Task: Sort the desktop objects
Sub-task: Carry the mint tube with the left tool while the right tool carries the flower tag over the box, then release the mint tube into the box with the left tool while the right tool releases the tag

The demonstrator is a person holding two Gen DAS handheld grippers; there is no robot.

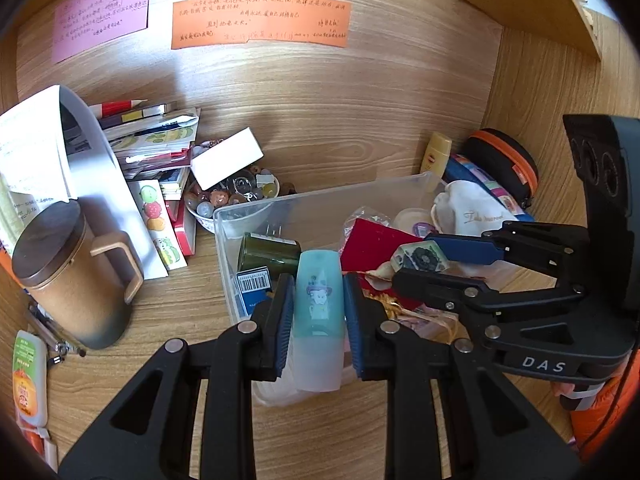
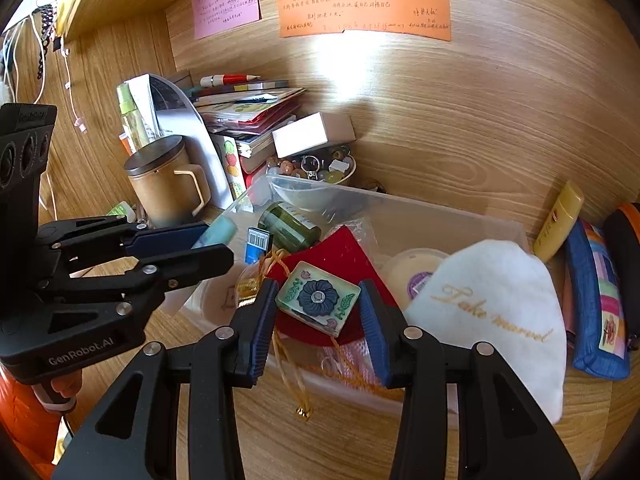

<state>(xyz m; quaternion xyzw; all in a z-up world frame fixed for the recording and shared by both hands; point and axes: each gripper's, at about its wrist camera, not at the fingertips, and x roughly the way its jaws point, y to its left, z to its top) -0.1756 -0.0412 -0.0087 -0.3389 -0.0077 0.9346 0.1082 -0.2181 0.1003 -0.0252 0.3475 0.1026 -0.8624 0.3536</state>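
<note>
The wooden desk (image 1: 320,128) carries a clear plastic bin (image 1: 320,204), the largest loose item, set near the middle with clutter on both sides. Left of the bin stands a brown lidded mug (image 1: 76,280) in front of a stack of books and papers (image 1: 160,148). A white drawstring pouch (image 2: 492,320) lies over the bin's right end, with a red card (image 2: 340,256) and a dark green jar (image 2: 288,226) inside the bin. The left gripper (image 1: 318,300) is closed against a teal cartoon-printed tube (image 1: 319,300), both pads touching its sides, above the bin's near wall. The right gripper (image 2: 318,306) brackets a glossy floral tile (image 2: 318,298) over the red card; its left pad touches the tile, while contact on the right cannot be confirmed.
</note>
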